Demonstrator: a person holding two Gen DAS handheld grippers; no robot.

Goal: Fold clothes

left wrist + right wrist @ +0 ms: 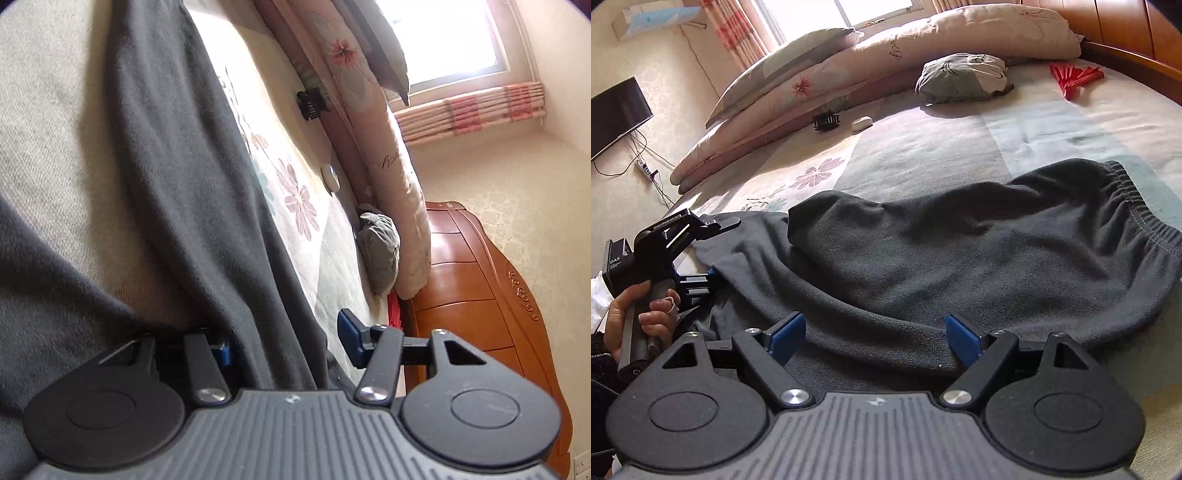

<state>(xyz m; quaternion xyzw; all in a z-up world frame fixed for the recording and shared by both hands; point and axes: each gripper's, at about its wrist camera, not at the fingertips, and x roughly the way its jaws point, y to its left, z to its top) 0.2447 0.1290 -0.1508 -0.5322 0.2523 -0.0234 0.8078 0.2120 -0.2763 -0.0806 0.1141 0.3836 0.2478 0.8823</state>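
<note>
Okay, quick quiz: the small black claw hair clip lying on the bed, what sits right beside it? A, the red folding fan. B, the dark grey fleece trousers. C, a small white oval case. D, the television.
C: in the right wrist view the black claw hair clip lies next to the small white oval case, near the folded floral quilt.

bed [923,147] – floral sheet | on it: dark trousers [960,251], quilt roll [886,55], grey bundle [960,75], hair clip [825,121]
</note>
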